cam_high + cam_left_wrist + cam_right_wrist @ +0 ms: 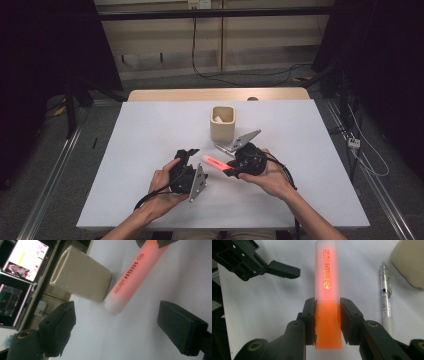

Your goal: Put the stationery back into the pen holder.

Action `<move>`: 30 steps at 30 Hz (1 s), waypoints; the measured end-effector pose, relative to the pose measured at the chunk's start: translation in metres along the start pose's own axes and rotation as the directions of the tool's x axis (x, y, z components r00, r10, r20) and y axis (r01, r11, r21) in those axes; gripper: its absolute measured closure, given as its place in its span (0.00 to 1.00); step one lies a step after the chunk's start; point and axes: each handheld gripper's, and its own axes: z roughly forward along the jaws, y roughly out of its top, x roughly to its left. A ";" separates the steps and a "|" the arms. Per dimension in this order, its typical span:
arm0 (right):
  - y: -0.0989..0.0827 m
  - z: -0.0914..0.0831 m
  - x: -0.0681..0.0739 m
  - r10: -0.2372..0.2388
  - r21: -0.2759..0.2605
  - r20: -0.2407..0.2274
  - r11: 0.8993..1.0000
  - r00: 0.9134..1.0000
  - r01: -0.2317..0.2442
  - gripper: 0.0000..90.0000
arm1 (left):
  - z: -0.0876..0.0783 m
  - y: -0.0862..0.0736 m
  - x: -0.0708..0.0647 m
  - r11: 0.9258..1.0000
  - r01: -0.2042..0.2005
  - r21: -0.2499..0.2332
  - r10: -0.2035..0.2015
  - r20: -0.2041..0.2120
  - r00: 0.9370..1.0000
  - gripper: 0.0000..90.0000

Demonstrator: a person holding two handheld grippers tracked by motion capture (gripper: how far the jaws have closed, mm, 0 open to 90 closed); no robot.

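- White table top (150, 150) across the middle of the high view, grey floor around it, dark screens at both sides, monitors glowing at the left edge of the left gripper view.
- Right gripper (327, 312) clamped on the orange body of a highlighter (327, 285), pale cap end pointing up the frame; "HIGH" readable along the barrel, smaller print beneath too fine to read.
- Left gripper (117, 325) spread wide, nothing between the pads, cap end of the highlighter just beyond them.
- Cream square cup (222, 123) above centre, behind the highlighter.
- Clear pen (386, 300) lying at right, beside the cup.
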 end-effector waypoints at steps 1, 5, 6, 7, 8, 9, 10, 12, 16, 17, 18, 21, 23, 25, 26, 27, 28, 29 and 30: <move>0.000 0.000 0.000 -0.002 0.001 0.000 1.000 1.000 0.002 0.76 | 0.000 0.000 -0.002 1.000 -0.012 0.000 0.012 0.008 1.000 0.18; 0.003 0.003 0.002 -0.012 -0.001 -0.009 1.000 1.000 0.012 0.76 | 0.003 0.003 -0.009 0.998 -0.068 0.015 0.068 0.008 0.998 0.21; 0.004 0.003 0.002 -0.012 0.002 -0.011 1.000 1.000 0.012 0.76 | 0.003 0.003 -0.009 0.997 -0.076 0.023 0.076 0.001 0.997 0.22; 0.005 0.003 0.003 -0.010 -0.001 -0.012 1.000 1.000 0.010 0.76 | 0.003 0.004 -0.010 0.997 -0.078 0.022 0.079 -0.015 0.997 0.23; 0.006 0.003 0.003 -0.014 -0.001 -0.014 1.000 1.000 0.014 0.76 | 0.003 0.004 -0.010 0.994 -0.103 0.025 0.104 -0.022 0.994 0.24; 0.006 0.003 0.003 -0.013 0.000 -0.015 1.000 1.000 0.013 0.76 | 0.003 0.004 -0.011 0.994 -0.107 0.026 0.107 -0.019 0.994 0.25; 0.007 0.003 0.003 -0.014 -0.004 -0.015 1.000 1.000 0.014 0.76 | 0.003 0.004 -0.013 0.995 -0.100 0.027 0.101 -0.021 0.995 0.25; 0.009 0.004 0.003 -0.015 0.003 -0.019 1.000 1.000 0.015 0.76 | 0.004 0.006 -0.014 0.991 -0.132 0.038 0.133 -0.033 0.991 0.26; 0.012 0.007 0.005 -0.028 0.006 -0.028 1.000 0.999 0.028 0.76 | 0.004 0.008 -0.019 0.991 -0.133 0.016 0.133 -0.053 0.990 0.27; 0.012 0.008 0.006 -0.029 0.008 -0.032 1.000 0.999 0.029 0.76 | 0.003 0.008 -0.020 0.991 -0.134 0.023 0.135 -0.052 0.989 0.28; 0.013 0.009 0.006 -0.028 0.008 -0.034 1.000 0.999 0.028 0.76 | 0.004 0.008 -0.020 0.990 -0.138 0.017 0.139 -0.056 0.989 0.31; 0.014 0.011 0.007 -0.031 0.009 -0.040 0.999 0.999 0.032 0.76 | 0.005 0.009 -0.022 0.990 -0.143 0.007 0.143 -0.057 0.988 0.40; 0.014 0.012 0.008 -0.035 0.013 -0.048 0.999 0.998 0.035 0.76 | 0.004 0.011 -0.024 0.989 -0.149 0.010 0.150 -0.070 0.986 0.43; 0.015 0.013 0.009 -0.046 0.021 -0.054 0.999 0.998 0.047 0.76 | 0.003 0.013 -0.026 0.979 -0.202 0.030 0.204 -0.061 0.977 0.51; 0.015 0.013 0.009 -0.046 0.023 -0.054 0.999 0.997 0.047 0.76 | 0.002 0.014 -0.028 0.974 -0.221 0.044 0.223 -0.064 0.973 0.54; 0.015 0.013 0.009 -0.045 0.021 -0.059 0.999 0.997 0.046 0.76 | 0.003 0.015 -0.030 0.971 -0.233 0.046 0.236 -0.063 0.970 0.54; 0.014 0.012 0.009 -0.041 0.019 -0.064 0.999 0.997 0.043 0.76 | 0.004 0.015 -0.030 0.969 -0.241 0.049 0.243 -0.055 0.968 0.56; 0.014 0.012 0.009 -0.040 0.021 -0.065 0.999 0.997 0.041 0.76 | 0.005 0.015 -0.031 0.967 -0.250 0.046 0.252 -0.062 0.966 0.56; 0.014 0.013 0.009 -0.040 0.024 -0.067 0.999 0.997 0.041 0.76 | 0.006 0.015 -0.032 0.966 -0.256 0.045 0.259 -0.067 0.964 0.56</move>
